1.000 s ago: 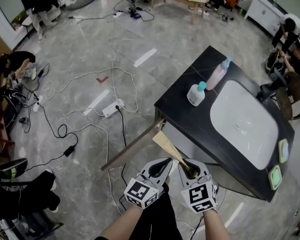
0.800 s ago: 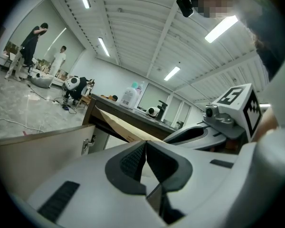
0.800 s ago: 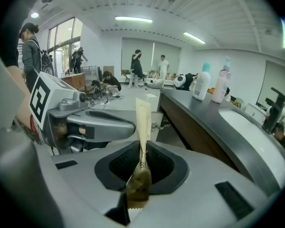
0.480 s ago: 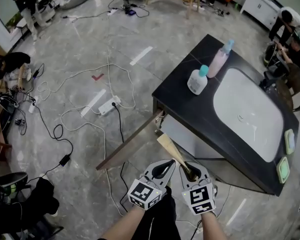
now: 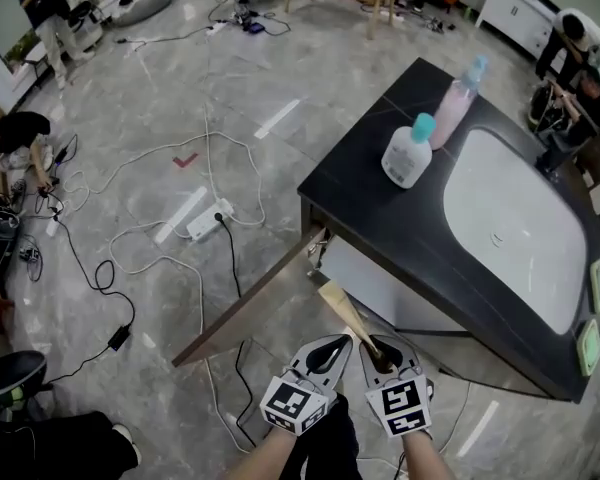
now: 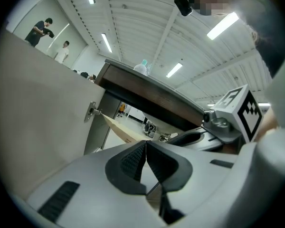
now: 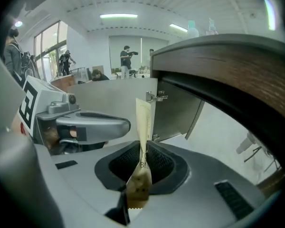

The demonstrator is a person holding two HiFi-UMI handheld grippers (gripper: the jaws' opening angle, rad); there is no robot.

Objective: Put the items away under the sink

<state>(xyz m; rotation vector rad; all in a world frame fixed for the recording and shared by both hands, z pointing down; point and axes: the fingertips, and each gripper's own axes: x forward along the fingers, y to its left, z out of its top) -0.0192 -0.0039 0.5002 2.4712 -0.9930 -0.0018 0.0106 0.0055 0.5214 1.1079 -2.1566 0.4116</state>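
Observation:
A flat tan paper packet (image 5: pixel 342 306) sticks out of my right gripper (image 5: pixel 380 353), which is shut on its lower end. In the right gripper view the packet (image 7: pixel 143 122) stands edge-on between the ribbed pads, pointing at the open cabinet under the sink. My left gripper (image 5: pixel 330 346) hangs beside it, shut with nothing in it; its pads meet in the left gripper view (image 6: pixel 146 146). The cabinet door (image 5: pixel 245 308) stands swung open just ahead of both grippers. A white bottle with a teal cap (image 5: pixel 408 153) and a pink bottle (image 5: pixel 458 93) stand on the black countertop (image 5: pixel 365 203).
A white basin (image 5: pixel 520 228) is set in the counter, with two small green dishes (image 5: pixel 590 346) at its near right edge. Cables and a power strip (image 5: pixel 208 220) lie on the floor to the left. Several people stand around the room's far edges.
Both grippers have sunk lower together in front of the open door, the packet still in the right one. The counter now sits higher and further right in the head view.

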